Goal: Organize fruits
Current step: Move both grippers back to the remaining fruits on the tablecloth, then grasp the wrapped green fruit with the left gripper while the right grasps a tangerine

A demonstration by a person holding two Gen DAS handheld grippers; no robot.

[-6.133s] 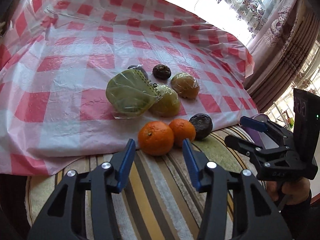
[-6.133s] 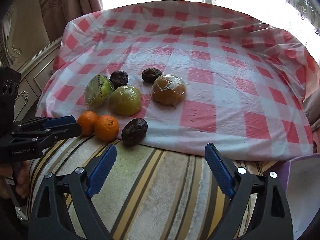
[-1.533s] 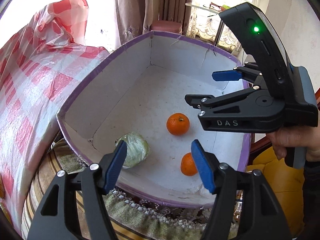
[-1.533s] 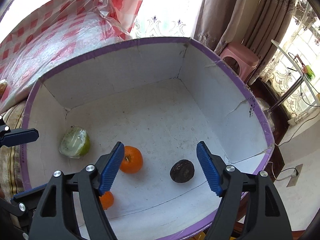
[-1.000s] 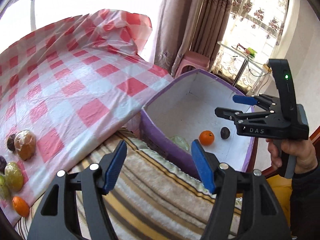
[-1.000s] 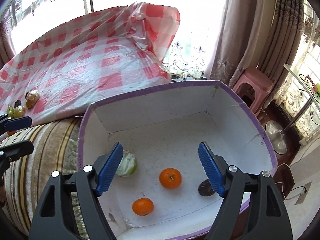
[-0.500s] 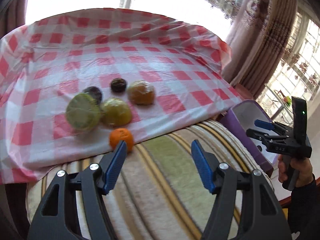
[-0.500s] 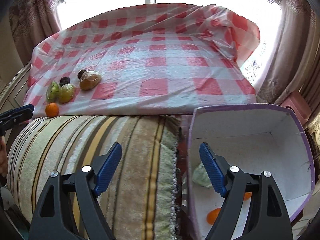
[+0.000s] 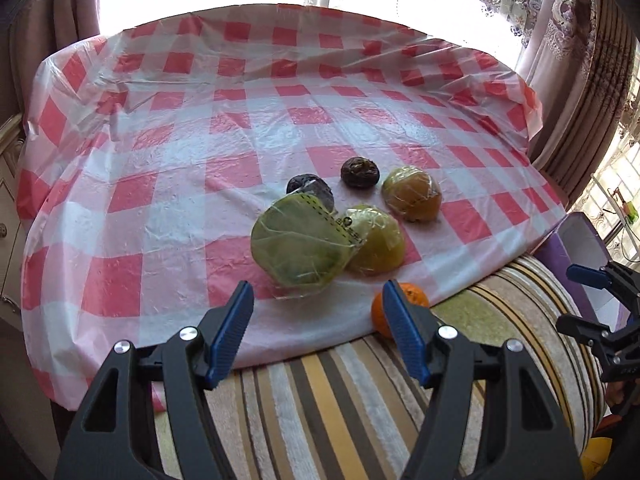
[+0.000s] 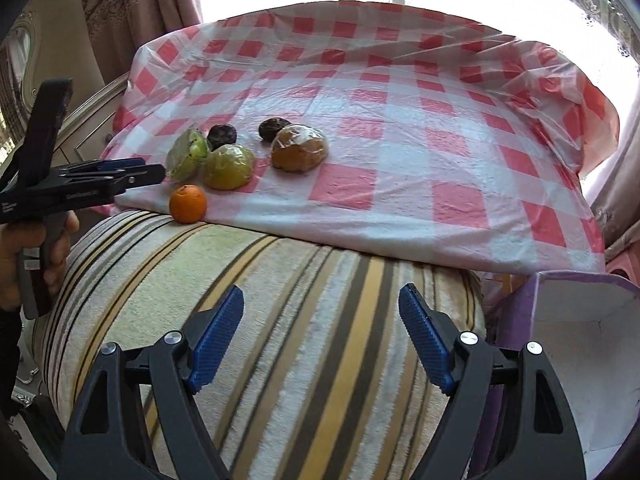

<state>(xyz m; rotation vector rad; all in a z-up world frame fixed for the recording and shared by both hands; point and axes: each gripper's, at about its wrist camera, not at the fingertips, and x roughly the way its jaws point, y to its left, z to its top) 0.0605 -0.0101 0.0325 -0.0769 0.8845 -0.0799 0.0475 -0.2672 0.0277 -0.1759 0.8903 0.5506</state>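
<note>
Judging by the layout: back at the pile, lining up the next pick. Find the left tool (image 9: 316, 332) spread about halfway and pinching nothing. Find the right tool (image 10: 320, 336) spread wider and equally empty, poised over the striped cover (image 10: 280, 320), with the purple box (image 10: 580, 332) just off its right finger.

Take the orange (image 9: 414, 296) first with the left tool. Nearest fruit, at the hem of the checked plastic sheet (image 9: 160, 160), half hidden behind that tool's right finger. Shift the tool rightward until both pads (image 9: 232, 332) straddle it, then come down and close across the widest part. Round and firm, so likely to squirt out of an off-centre pinch or roll off the hem onto the cover.

Leave the green wrapped fruit (image 9: 300, 240), straight ahead of the left tool and just beyond its fingertips, for a wider opening; probably too broad for the present gap. Mind the yellow wrapped fruit (image 9: 378, 240) touching it on the right: expect a nudge on one to shift the other. Squeeze gently through the film, which looks slippery.

For the right tool, aim at the brown wrapped fruit (image 10: 300, 148), far ahead and left of its fingers, apart from the green and yellow pair, with a dark fruit (image 10: 274, 128) just behind it. Approach from the box side to avoid crossing the left tool.
</note>
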